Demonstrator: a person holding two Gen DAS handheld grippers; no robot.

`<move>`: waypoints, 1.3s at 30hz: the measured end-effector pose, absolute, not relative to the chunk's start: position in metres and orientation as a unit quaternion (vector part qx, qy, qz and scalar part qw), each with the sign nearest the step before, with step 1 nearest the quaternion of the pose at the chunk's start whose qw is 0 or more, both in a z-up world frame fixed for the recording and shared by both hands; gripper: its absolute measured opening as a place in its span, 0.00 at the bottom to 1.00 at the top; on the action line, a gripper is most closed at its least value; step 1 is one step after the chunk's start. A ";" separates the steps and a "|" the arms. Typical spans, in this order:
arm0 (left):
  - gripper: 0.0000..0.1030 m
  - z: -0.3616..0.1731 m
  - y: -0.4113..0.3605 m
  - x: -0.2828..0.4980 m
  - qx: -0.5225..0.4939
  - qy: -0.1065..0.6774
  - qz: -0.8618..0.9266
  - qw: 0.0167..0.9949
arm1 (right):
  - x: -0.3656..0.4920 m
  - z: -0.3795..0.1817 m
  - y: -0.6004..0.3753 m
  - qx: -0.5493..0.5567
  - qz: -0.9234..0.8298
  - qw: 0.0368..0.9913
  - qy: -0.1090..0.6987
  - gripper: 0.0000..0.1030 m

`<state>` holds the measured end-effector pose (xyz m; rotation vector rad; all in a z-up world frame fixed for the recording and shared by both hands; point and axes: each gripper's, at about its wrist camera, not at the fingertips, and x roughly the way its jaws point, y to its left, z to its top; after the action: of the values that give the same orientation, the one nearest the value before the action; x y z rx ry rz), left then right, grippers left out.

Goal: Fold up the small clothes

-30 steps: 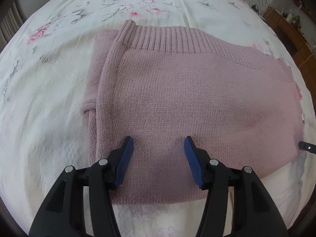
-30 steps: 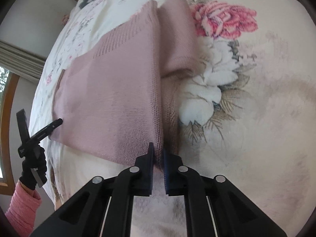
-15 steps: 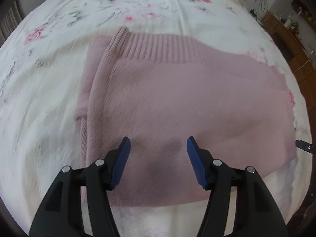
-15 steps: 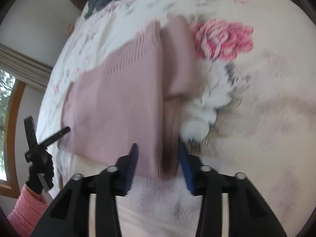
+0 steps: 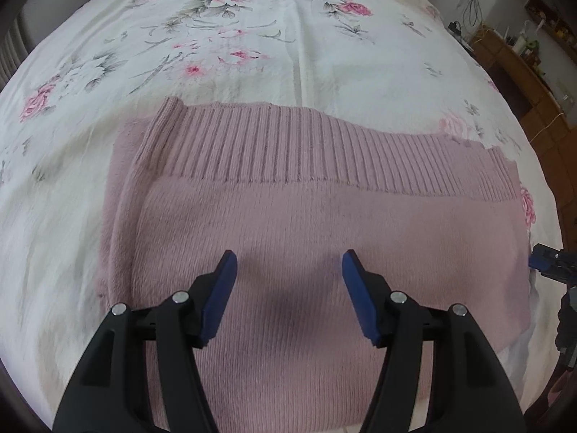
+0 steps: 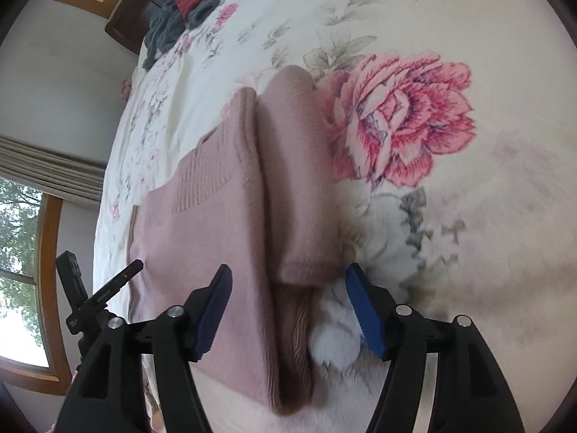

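Pink knit, dusty and soft, fills the middle of both views: a sweater (image 5: 317, 238) folded into a broad flat panel on a bed (image 5: 288, 54) covered with a white sheet printed in pink roses and grey-green leaves. Across the panel's upper edge in the left wrist view runs a wide ribbed band (image 5: 324, 148) of raised vertical cords; below it the stitch is fine and smooth, slightly fuzzy. At the left of that frame a folded layer forms a rounded lengthwise ridge.

In the right wrist view the sweater (image 6: 216, 223) lies centre-left, with a sleeve (image 6: 303, 195) folded alongside it as a narrow strip ending in a blunt cuff at lower centre.

Left gripper (image 5: 289, 281) hovers over the plain knit, its blue-padded fingers (image 5: 220, 296) spread wide apart and holding nothing. Right gripper (image 6: 288, 288) likewise stands wide open, its fingers (image 6: 362, 310) straddling the cuff and the fold edge.

Dark grey and red clothes (image 6: 184, 11) sit heaped at the upper left, near the bed's far end.
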<state>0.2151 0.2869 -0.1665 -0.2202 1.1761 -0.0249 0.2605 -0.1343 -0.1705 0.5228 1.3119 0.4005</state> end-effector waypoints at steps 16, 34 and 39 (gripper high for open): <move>0.63 -0.185 0.298 0.219 -0.117 0.558 -0.024 0.821 | 0.276 -0.187 -0.118 0.237 0.200 0.742 0.594 0.26; 0.64 -0.155 0.317 0.199 -0.130 0.546 -0.022 0.827 | 0.275 -0.125 -0.077 0.186 0.192 0.770 0.579 0.20; 0.64 -0.143 0.338 0.186 -0.151 0.537 -0.014 0.830 | 0.277 -0.083 -0.015 0.131 0.229 0.782 0.565 0.20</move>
<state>0.1863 0.3384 -0.1427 -0.3197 1.1386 -0.0293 0.2766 -0.0145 -0.0831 0.2826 1.2200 0.4940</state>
